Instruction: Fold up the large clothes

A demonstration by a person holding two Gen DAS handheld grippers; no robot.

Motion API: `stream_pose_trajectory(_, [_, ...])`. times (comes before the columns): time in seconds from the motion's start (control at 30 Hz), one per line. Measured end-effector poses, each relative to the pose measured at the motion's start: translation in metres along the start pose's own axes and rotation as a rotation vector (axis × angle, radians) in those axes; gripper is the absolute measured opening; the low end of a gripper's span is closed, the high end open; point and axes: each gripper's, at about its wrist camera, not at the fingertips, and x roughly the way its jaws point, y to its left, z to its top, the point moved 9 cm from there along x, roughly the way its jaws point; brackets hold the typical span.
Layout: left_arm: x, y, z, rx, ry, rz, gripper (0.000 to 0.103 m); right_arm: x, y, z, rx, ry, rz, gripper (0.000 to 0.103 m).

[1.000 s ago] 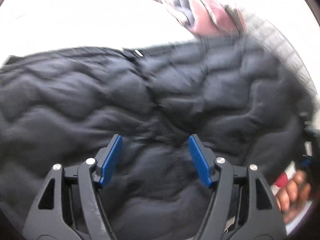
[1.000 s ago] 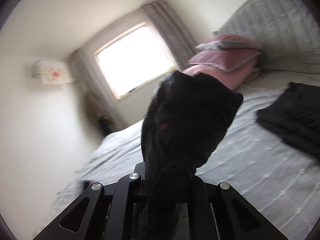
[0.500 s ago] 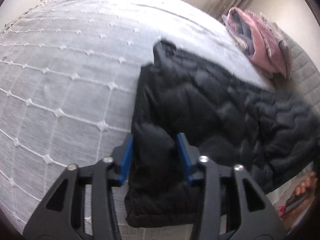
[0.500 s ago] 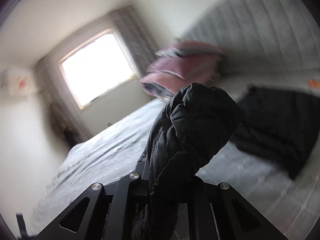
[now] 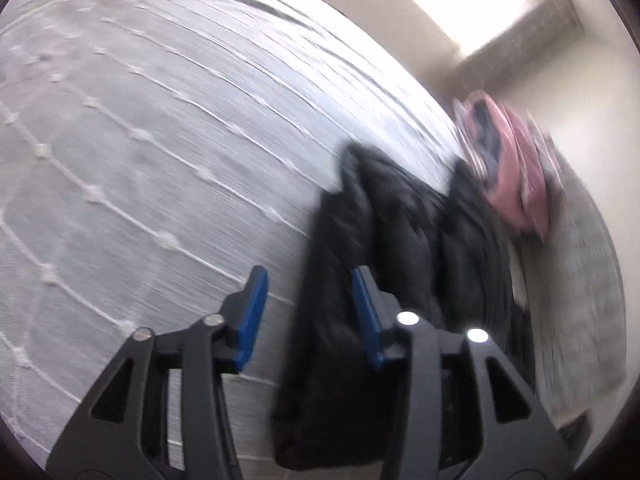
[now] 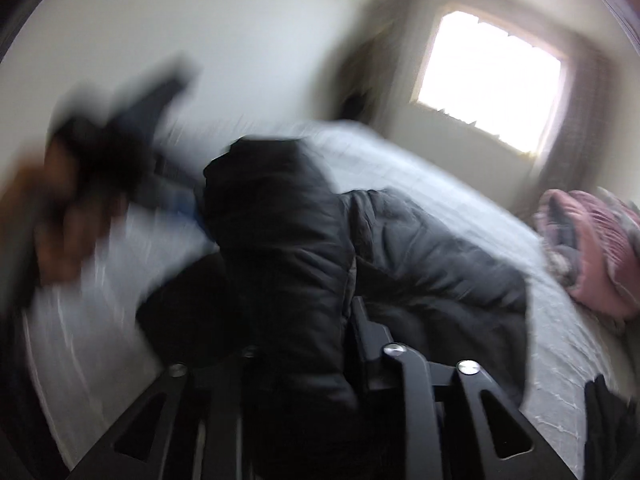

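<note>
My left gripper (image 5: 306, 312) has its jaws partway apart and opening, the black puffer jacket (image 5: 400, 248) edge between them but loose. On the right gripper (image 6: 304, 340), jaws opening around a jacket fold. Looks like I'm laying a fold on the bed (image 5: 140, 140); next, back out clean.

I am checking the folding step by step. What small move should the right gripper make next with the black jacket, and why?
Probably let go fully and draw back. The right gripper has its jaws opening, with a fold of the black puffer jacket between them, over the part lying on the grey bedspread. The left gripper, jaws also opening, presses nothing; the jacket's edge lies between its pads. Blur hides details.
</note>
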Motion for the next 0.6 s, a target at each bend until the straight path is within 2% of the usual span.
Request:
stream_pose_trajectory(0.07, [0.001, 0.002, -0.003, -0.014, 0.024, -0.011, 0.049, 0.008, 0.015, -0.013, -0.064, 0.048, 0.022, 0.051])
stream_pose_trajectory(0.1, [0.001, 0.001, -0.005, -0.015, 0.030, -0.024, 0.049, 0.007, 0.015, -0.017, -0.070, 0.058, 0.046, 0.055])
stream_pose_trajectory(0.13, [-0.001, -0.004, -0.007, -0.013, 0.029, -0.040, 0.049, 0.003, 0.013, -0.017, -0.059, 0.061, 0.075, 0.064])
stream_pose_trajectory(0.17, [-0.004, -0.009, -0.009, 0.001, 0.021, -0.042, 0.049, -0.003, 0.014, -0.017, -0.021, 0.063, 0.137, 0.071])
stream_pose_trajectory(0.23, [-0.010, -0.019, -0.009, 0.033, -0.002, -0.032, 0.052, -0.021, 0.003, -0.016, 0.064, 0.042, 0.272, 0.076])
stream_pose_trajectory(0.33, [-0.018, -0.048, -0.006, 0.094, -0.057, -0.049, 0.056, -0.057, -0.008, -0.009, 0.172, -0.047, 0.407, 0.077])
stream_pose_trajectory(0.43, [-0.028, -0.075, -0.005, 0.161, -0.104, -0.065, 0.062, -0.085, -0.056, -0.003, 0.380, -0.175, 0.499, 0.077])
stream_pose_trajectory(0.5, [-0.025, -0.087, -0.004, 0.185, -0.116, -0.058, 0.062, -0.083, -0.103, -0.010, 0.590, -0.209, 0.469, 0.077])
stream_pose_trajectory(0.53, [-0.025, -0.091, -0.004, 0.199, -0.124, -0.054, 0.062, -0.072, -0.126, -0.016, 0.649, -0.189, 0.440, 0.076])
stream_pose_trajectory(0.6, [-0.025, -0.096, -0.003, 0.214, -0.132, -0.039, 0.062, -0.050, -0.139, -0.032, 0.714, -0.104, 0.406, 0.067])
